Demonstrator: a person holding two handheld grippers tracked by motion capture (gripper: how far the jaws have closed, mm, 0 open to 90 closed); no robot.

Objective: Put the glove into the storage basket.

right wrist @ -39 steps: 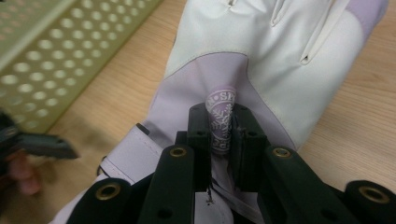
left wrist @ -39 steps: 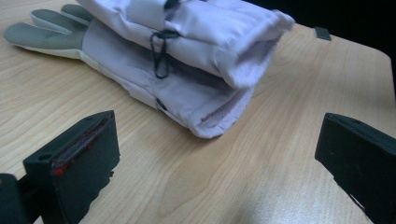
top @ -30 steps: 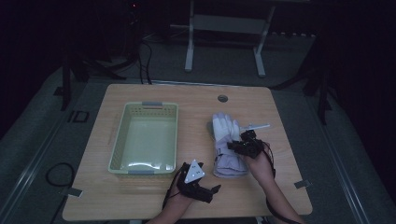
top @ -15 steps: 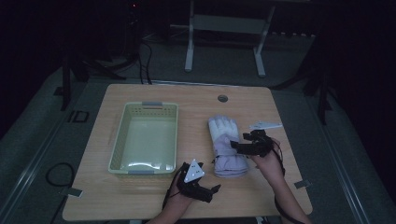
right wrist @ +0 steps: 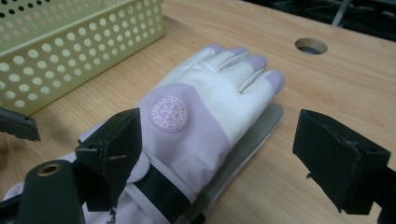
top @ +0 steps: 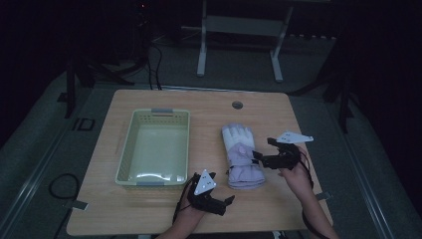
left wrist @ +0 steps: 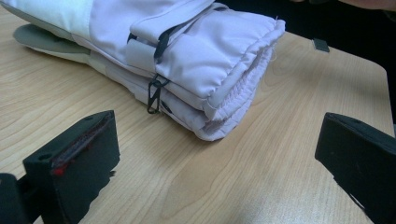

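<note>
Right gripper view, glove with round snowflake emblem, lettering unreadable, both grippers' jaws apart

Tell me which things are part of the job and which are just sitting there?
Part of the job:
lilac gloves
right gripper, jaws just opened, nothing held
left gripper, open

Just sitting there:
green basket
round hole in the table

Lilac-and-white gloves, pale green perforated basket, black grippers.
</note>
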